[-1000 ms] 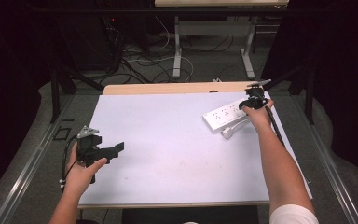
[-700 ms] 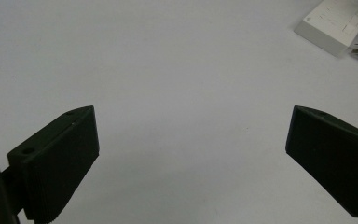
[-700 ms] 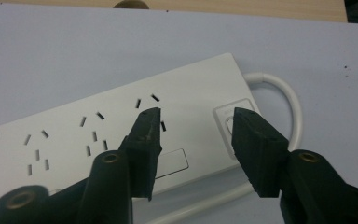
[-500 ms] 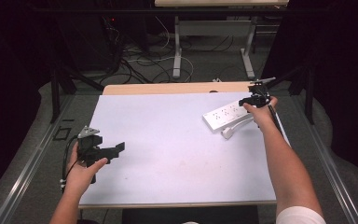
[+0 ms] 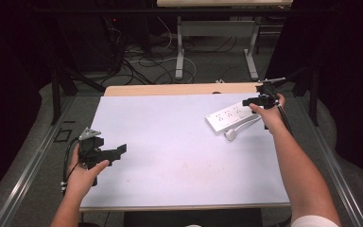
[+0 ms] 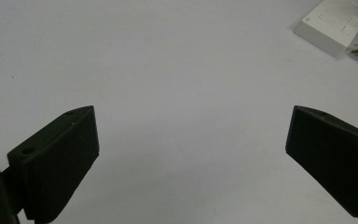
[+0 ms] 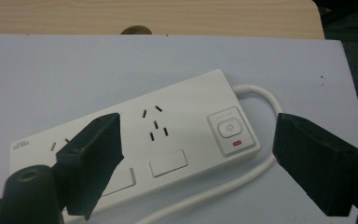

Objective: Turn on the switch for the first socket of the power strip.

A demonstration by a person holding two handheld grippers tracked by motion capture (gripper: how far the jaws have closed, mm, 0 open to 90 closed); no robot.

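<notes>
Right gripper (image 7: 196,158) over the white power strip (image 7: 158,140), jaws just opened wide, nothing between them. Left gripper (image 6: 191,154) idle, jaws apart over bare table (image 5: 170,142). Best to lift straight off, clear of the strip's cable (image 7: 261,100).

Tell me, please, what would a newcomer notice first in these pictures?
First, the white power strip at the far right of the white table, its cable curling beside it. The right tongs hover just above it, jaws wide after opening, nothing between them. At the near left edge, the left tongs are held open over bare table.
</notes>
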